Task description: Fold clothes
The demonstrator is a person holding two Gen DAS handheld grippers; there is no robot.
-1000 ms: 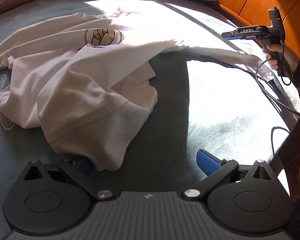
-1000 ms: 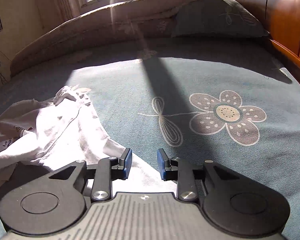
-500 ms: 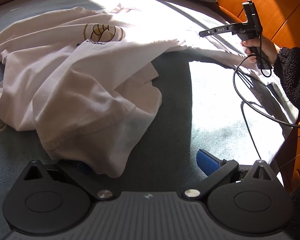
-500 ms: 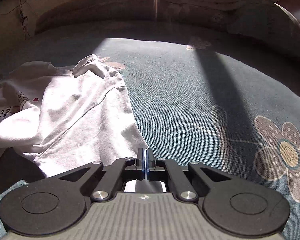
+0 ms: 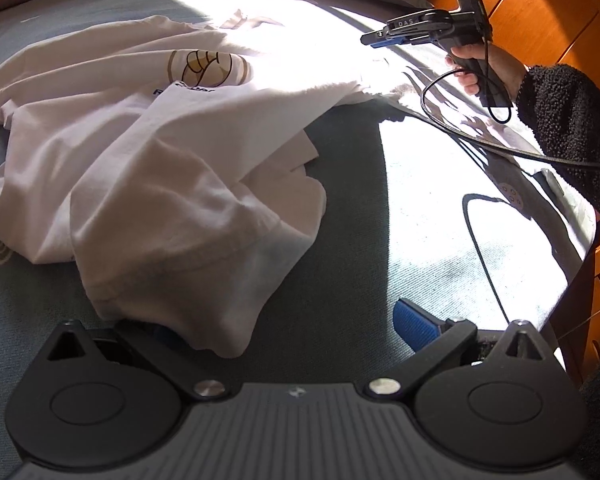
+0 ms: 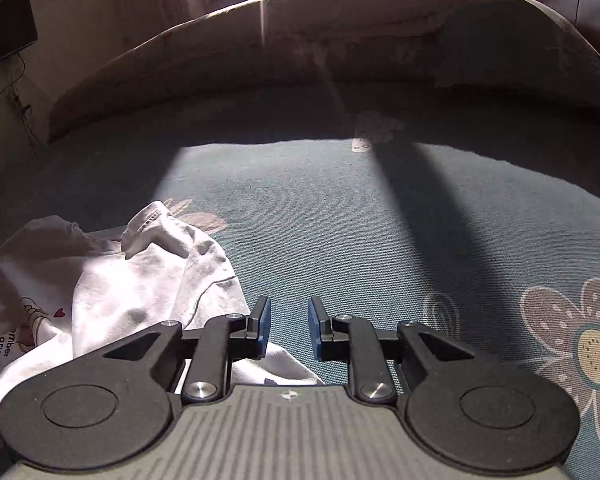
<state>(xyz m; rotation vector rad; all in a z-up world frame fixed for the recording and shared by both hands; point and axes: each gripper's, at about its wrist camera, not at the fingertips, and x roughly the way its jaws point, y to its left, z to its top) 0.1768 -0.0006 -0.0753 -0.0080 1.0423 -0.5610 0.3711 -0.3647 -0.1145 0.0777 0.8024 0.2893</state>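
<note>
Your right claw (image 6: 288, 330) part-open over the bed, empty; left claw (image 5: 288, 326) wide at the shirt hem.

Your right claw's jaws have just been opening from fully shut half a second ago; nothing lies between them. A hem fold of the white T-shirt (image 5: 160, 168) drapes over your left claw's left finger, ungripped. The shirt lies crumpled on the blue bedsheet (image 6: 360, 220); bare sheet stretches ahead to the quilt (image 6: 300, 32), headboard (image 5: 540, 12) to the right.

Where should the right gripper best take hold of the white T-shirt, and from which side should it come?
Probably the loose edge of the white T-shirt just left of the open right gripper. Come low from the right: that edge lies thin on the bedsheet, while the middle is bunched.
</note>
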